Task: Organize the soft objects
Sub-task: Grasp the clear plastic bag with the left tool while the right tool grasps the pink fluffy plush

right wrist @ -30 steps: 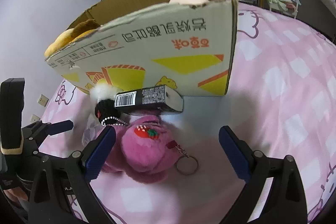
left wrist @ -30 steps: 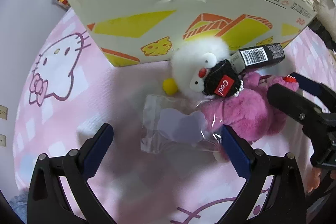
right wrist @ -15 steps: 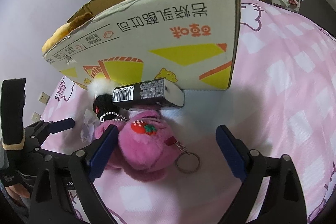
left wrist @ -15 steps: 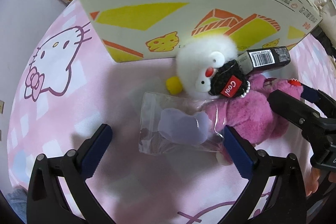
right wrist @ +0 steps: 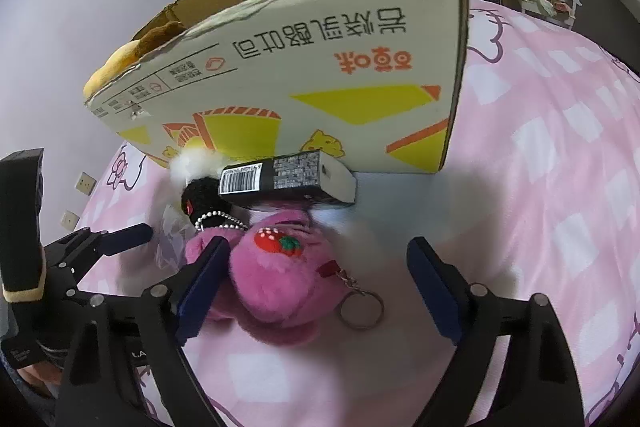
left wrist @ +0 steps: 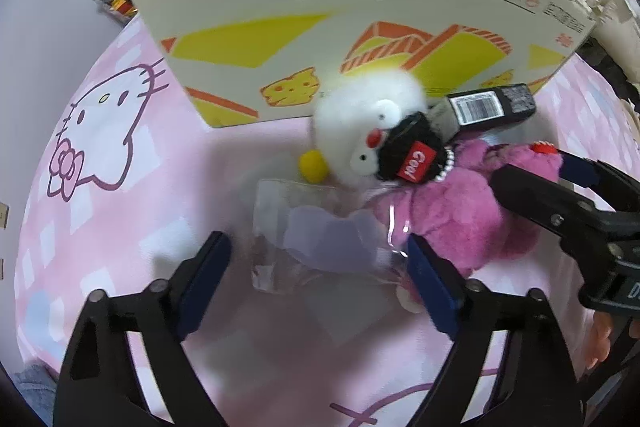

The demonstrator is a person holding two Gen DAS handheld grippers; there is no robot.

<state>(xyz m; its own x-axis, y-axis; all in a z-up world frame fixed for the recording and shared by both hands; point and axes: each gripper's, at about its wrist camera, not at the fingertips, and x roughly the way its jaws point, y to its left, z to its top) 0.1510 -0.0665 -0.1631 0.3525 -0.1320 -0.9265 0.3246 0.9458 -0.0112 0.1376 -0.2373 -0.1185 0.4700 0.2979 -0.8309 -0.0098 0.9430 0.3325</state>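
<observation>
Black left tool [left wrist: 318, 269] frame, silver screws, dark-blue pads [left wrist: 430, 285]

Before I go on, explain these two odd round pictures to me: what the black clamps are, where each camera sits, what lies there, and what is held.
A person holds two hand-held grippers, each carrying a fisheye camera looking along its jaws. One picture is the left gripper, its jaws just closing around a clear plastic bag without pressing it. The other is the right gripper, jaws also narrowing around a pink plush keychain toy, not yet gripped. Both toys lie on a pink cartoon-cat bedspread, beside a white fluffy plush, a black barcoded carton and an open printed cardboard box. Nothing is held.
</observation>
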